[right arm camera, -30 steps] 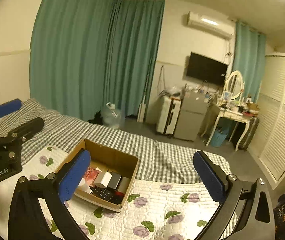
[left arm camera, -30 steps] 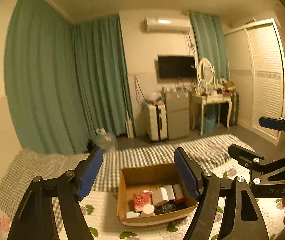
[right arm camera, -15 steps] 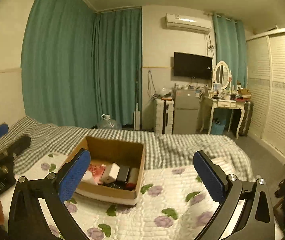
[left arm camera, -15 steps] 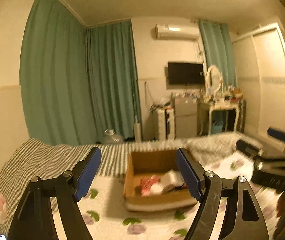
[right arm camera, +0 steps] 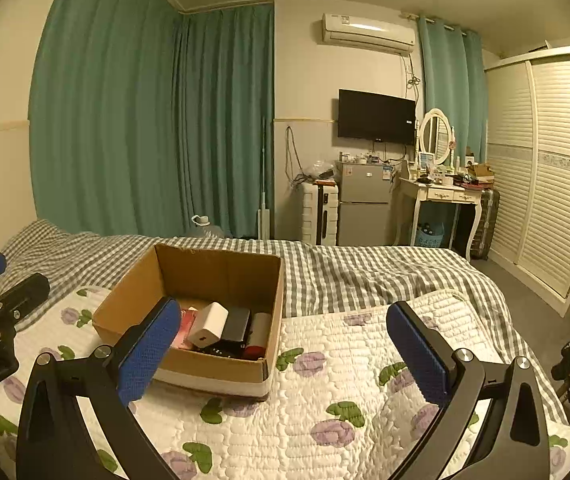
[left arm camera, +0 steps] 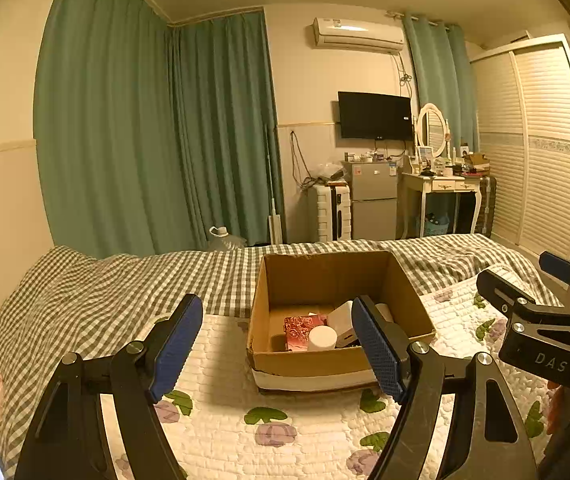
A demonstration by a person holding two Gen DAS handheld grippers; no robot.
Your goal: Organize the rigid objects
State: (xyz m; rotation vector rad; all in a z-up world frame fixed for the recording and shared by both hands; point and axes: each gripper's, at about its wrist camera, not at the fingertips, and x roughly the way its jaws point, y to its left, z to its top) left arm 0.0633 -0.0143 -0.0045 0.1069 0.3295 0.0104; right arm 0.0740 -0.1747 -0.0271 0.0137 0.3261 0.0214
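Green curtains point(left arm camera: 145, 140) back a bed whose flowered quilt point(right arm camera: 345, 380) carries an open cardboard box point(left arm camera: 309, 364), set near the quilt's far edge where the checked sheet point(left arm camera: 105, 292) begins. Both the left gripper point(left arm camera: 277, 354) and the right gripper point(right arm camera: 285, 354) are spread wide with nothing between the blue pads, above the quilt and clear of the box. Only the left view shows a red patterned packet point(left arm camera: 301, 330) and round white lid point(left arm camera: 322, 337); the right view reveals a white charger point(right arm camera: 209, 324) leaning on a black block point(right arm camera: 235, 325).
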